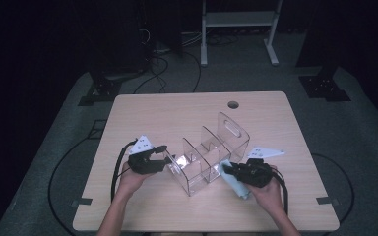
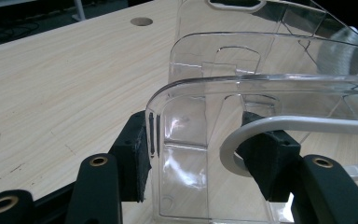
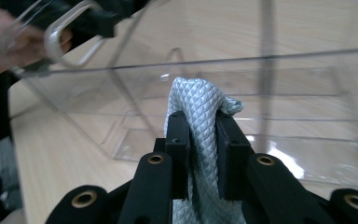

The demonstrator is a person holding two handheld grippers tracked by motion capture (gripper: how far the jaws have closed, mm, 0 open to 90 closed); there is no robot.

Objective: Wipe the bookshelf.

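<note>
Left gripper (image 2: 205,163) clamps clear organizer (image 2: 261,93) end wall; right gripper (image 3: 200,140) pinches cloth (image 3: 196,102) against side wall; wiping underway, remaining walls unwiped, likely.

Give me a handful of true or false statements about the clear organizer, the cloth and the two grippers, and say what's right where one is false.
1. The left gripper clamps an end wall of the clear organizer. True.
2. The right gripper holds a red sponge. False: it pinches a pale blue-grey cloth.
3. The organizer lies flat on its side. False: it stands upright on the table.
4. The tabletop has a round hole near its far edge. True.
5. The cloth is by the organizer's right side in the high view. True.
</note>
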